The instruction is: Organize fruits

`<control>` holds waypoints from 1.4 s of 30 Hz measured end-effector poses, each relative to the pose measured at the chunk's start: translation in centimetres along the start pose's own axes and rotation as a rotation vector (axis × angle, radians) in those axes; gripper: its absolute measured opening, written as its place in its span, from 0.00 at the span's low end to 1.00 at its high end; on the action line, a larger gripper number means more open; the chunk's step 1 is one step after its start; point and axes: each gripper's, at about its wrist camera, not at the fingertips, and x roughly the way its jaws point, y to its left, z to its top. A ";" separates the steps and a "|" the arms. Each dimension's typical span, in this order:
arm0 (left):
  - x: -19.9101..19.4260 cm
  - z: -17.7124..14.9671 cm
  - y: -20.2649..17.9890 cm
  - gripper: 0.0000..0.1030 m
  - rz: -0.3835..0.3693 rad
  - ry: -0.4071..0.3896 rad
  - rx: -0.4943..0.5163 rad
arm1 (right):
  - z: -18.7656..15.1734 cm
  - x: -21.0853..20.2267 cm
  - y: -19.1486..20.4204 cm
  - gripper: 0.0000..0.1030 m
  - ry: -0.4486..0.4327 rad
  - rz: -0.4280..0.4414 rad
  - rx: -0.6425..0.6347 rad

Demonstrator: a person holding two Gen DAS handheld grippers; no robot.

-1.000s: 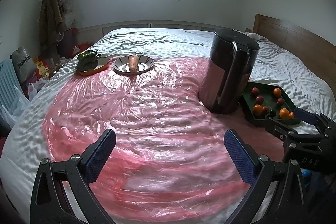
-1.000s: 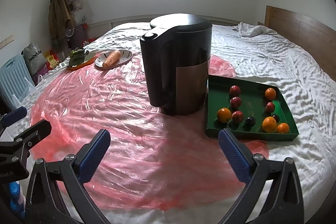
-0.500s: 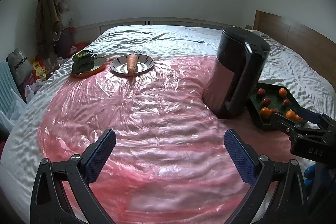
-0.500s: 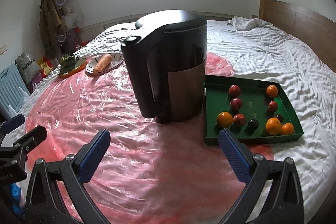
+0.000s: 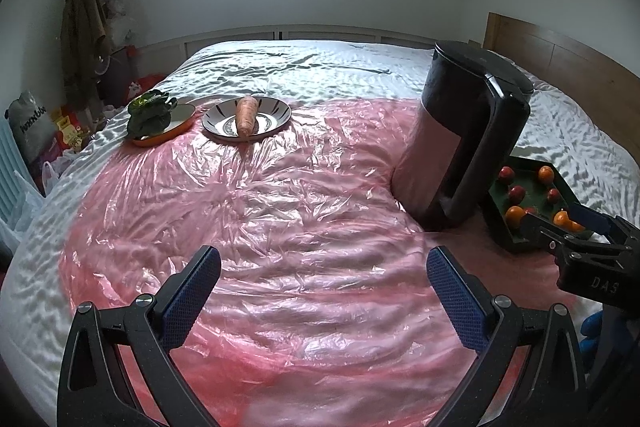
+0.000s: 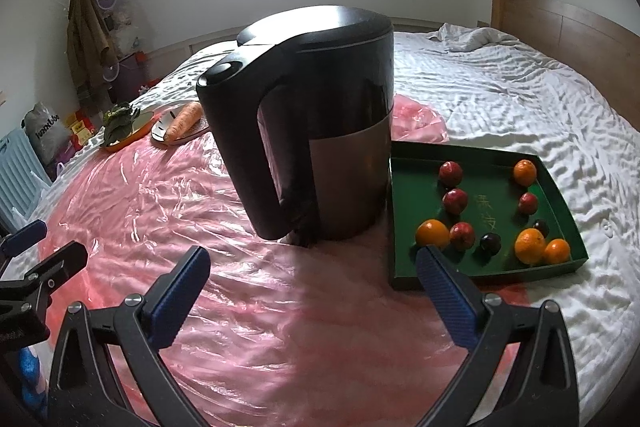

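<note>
A green tray [image 6: 416, 163] on the bed holds several oranges, red apples and dark plums; one orange [image 6: 432, 233] lies near its front left corner. The same tray [image 5: 498, 227] shows at the right in the left wrist view, partly behind the right gripper. My right gripper [image 6: 312, 287] stands open over the pink plastic sheet, its right finger just short of the tray's front edge. My left gripper [image 5: 324, 291] is open and empty, low over the sheet's middle. A striped plate [image 5: 276, 115] with a carrot and an orange plate [image 5: 182, 121] with leafy greens sit far left.
A tall black and steel kettle [image 6: 320, 131] stands directly left of the tray, handle toward me. The pink plastic sheet [image 5: 280, 211] covers the near bed. A wooden headboard [image 6: 560, 23] runs along the right. Bags and a hanging coat [image 5: 84, 23] crowd the left wall.
Both grippers have drifted to the right and slightly forward; the kettle and tray now look larger and nearer in the right wrist view. Both stay open and empty.
</note>
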 end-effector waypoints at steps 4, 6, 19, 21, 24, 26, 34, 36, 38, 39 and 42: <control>0.1 -0.2 0.2 0.98 0.001 0.005 -0.002 | 0.0 0.3 0.1 1.00 0.005 0.002 -0.006; 0.1 -0.2 0.3 0.98 0.004 0.006 -0.003 | 0.0 0.5 0.3 1.00 0.009 0.001 -0.019; -0.6 -0.6 1.6 0.98 0.004 -0.001 -0.025 | 0.0 0.1 1.7 1.00 0.009 0.000 -0.041; -0.7 -0.6 1.8 0.98 0.004 0.000 -0.025 | 0.0 -0.1 2.1 1.00 0.009 -0.001 -0.046; -1.0 -0.8 2.4 0.98 -0.001 0.001 -0.027 | -0.1 -0.3 2.5 1.00 0.010 -0.003 -0.053; -1.1 -0.8 2.6 0.98 -0.001 0.000 -0.026 | -0.1 -0.4 2.8 1.00 0.010 -0.003 -0.055; -1.5 -0.8 3.2 0.98 -0.006 -0.005 -0.021 | -0.2 -0.8 3.7 1.00 0.009 -0.003 -0.067; -1.7 -0.8 3.2 0.98 -0.004 -0.009 -0.020 | -0.2 -0.8 3.9 1.00 0.010 -0.002 -0.070; -1.9 -0.8 3.2 0.98 -0.002 -0.013 -0.019 | -0.2 -0.9 4.1 1.00 0.010 0.000 -0.073; -1.9 -0.8 3.2 0.98 -0.002 -0.014 -0.018 | -0.2 -1.0 4.1 1.00 0.010 0.000 -0.074; -2.1 -0.7 3.1 0.98 0.000 -0.014 -0.021 | -0.2 -1.0 4.1 1.00 0.009 -0.001 -0.072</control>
